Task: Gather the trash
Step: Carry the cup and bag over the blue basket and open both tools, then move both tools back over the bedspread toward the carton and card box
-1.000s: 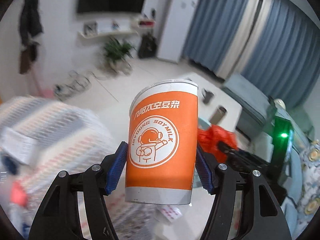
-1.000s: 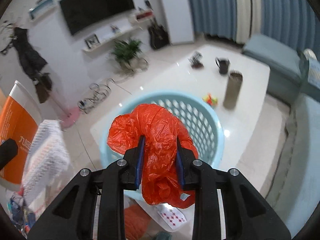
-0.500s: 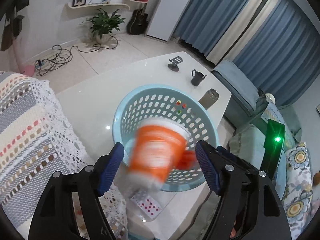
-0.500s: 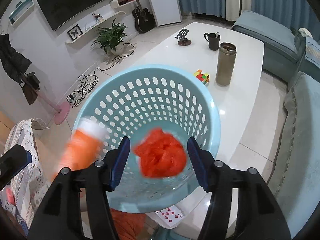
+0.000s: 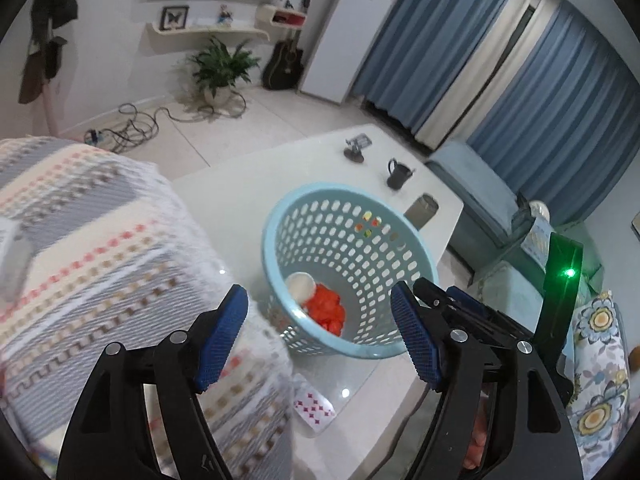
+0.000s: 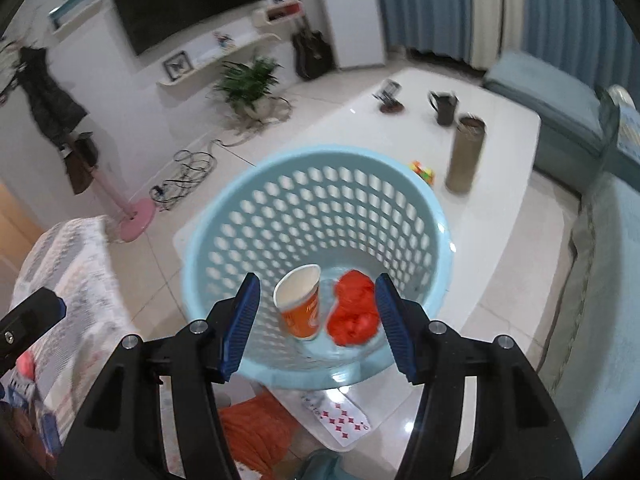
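Now both tongs released, nothing between the pads. Left tongs (image 5: 318, 334) spread wide above the near rim of the pale blue basket (image 5: 404, 236); right tongs (image 6: 316, 318) likewise parted over the basket's (image 6: 224, 220) mouth, having just been opening, with no thing clamped. Orange paper cup (image 6: 301, 307) down on the basket floor, tilted, white inside facing up. Crumpled red plastic bag (image 6: 354, 312) just beside it on the right, touching or nearly so. From the left view, only the cup's (image 5: 300, 285) white mouth and the bag (image 5: 326, 308) visible through the opening. Basket standing on the white counter (image 6: 500, 128). Farther back on the counter: brown tumbler (image 6: 466, 154), dark mug (image 6: 444, 108), colourful cube (image 6: 422, 170) just behind the basket. Playing card (image 6: 340, 420) lying at the counter's near edge. Patterned cloth (image 5: 92, 240) at left.
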